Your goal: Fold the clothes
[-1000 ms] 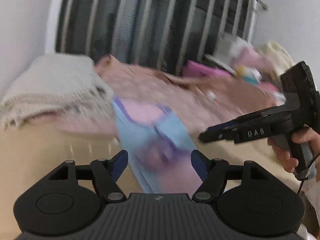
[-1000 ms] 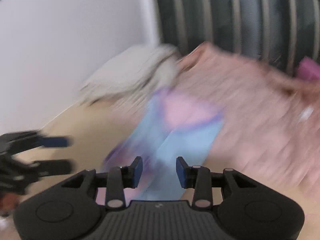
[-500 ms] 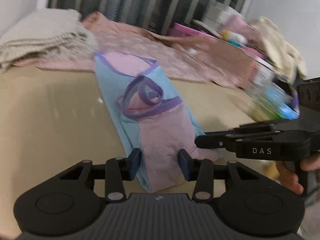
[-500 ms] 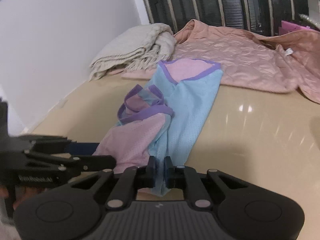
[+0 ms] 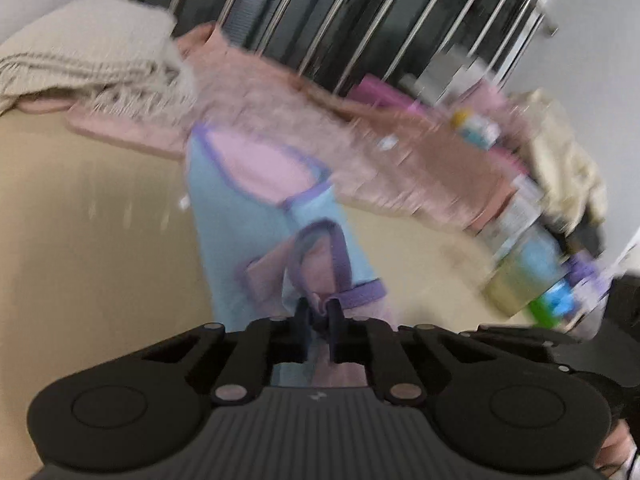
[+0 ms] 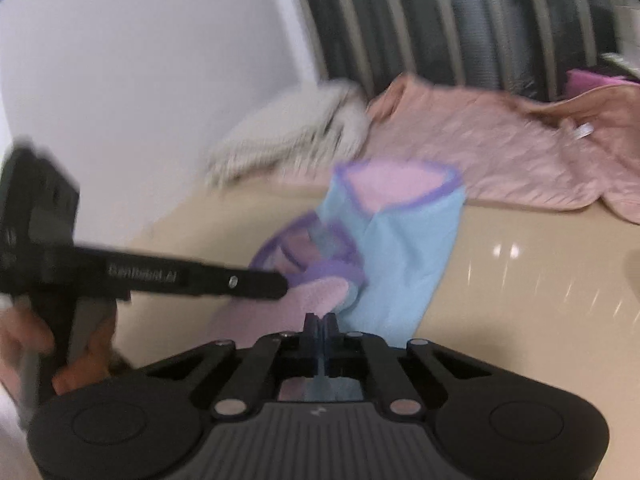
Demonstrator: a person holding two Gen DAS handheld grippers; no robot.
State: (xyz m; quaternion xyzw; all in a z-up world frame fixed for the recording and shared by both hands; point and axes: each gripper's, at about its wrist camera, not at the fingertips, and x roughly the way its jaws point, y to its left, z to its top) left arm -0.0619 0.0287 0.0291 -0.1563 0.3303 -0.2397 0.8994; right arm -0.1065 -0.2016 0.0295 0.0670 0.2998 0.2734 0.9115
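Note:
A light blue and pink tank top [image 5: 240, 216] with purple trim lies lengthwise on the beige table [image 5: 88, 240]; it also shows in the right wrist view [image 6: 404, 256]. My left gripper [image 5: 319, 312] is shut on the top's near hem, lifted off the table. My right gripper [image 6: 320, 322] is shut on the same near hem beside it. The left gripper's body [image 6: 160, 276] crosses the right wrist view from the left. Both views are blurred.
A pink quilted garment [image 6: 500, 152] lies across the back of the table. A folded beige knit blanket [image 5: 84, 60] sits at the back left. Bottles and clutter [image 5: 528, 248] stand at the right. Dark railings and a white wall are behind.
My left gripper has shut on the near hem. Both grippers have raised the hem and carried it toward the top's far end.

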